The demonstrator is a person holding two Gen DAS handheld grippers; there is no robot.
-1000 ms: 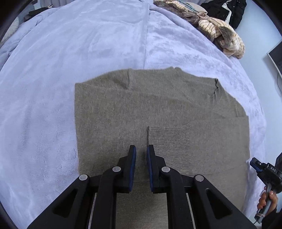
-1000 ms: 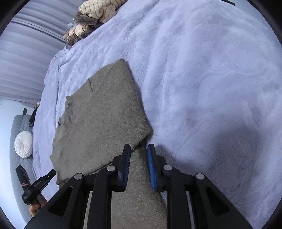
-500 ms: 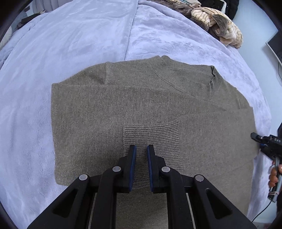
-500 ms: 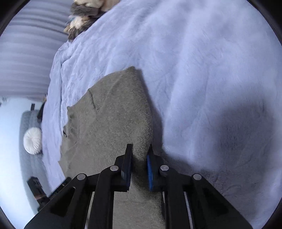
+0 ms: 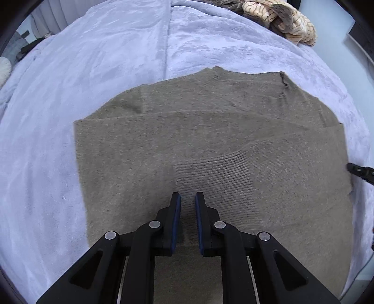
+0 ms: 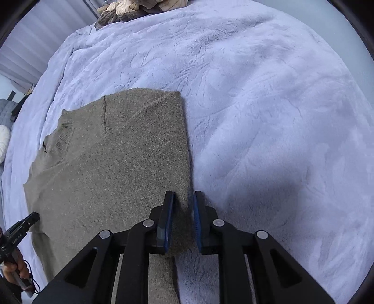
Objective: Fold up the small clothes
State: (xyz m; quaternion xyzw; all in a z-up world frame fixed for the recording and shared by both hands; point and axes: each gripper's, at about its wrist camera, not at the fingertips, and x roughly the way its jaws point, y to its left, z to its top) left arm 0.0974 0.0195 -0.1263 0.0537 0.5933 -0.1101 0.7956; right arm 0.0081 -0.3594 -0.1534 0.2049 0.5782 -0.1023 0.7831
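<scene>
Where the sweater lies: a grey-brown knit sweater [image 5: 210,152] is spread flat on a pale lilac plush blanket [image 5: 93,93], running ahead of and beneath both grippers.
Left gripper [image 5: 187,201]: jaws nearly together, with a dark crease of knit in the narrow slot between them; it pinches the sweater just behind a ribbed cuff [image 5: 215,173] that is folded onto the body.
Right gripper [image 6: 182,198]: jaws have just been opening a little, yet the sweater's folded side edge fills the gap and the pads still press on it.
Neckline [image 6: 64,131]: far ahead and to the left of the right gripper; its ribbing shows only as dark streaks.
Hidden: the sweater's near part passes under both grippers' black frames.
Cut off: from each view the other gripper shows only as a black tip at the picture's rim, at the sweater's side edge; a hand [image 6: 14,269] grips the left one's handle.
Hard to make out: a heap of cream and brown knitwear [image 5: 280,21] at the blanket's far end, squeezed by the lens.
</scene>
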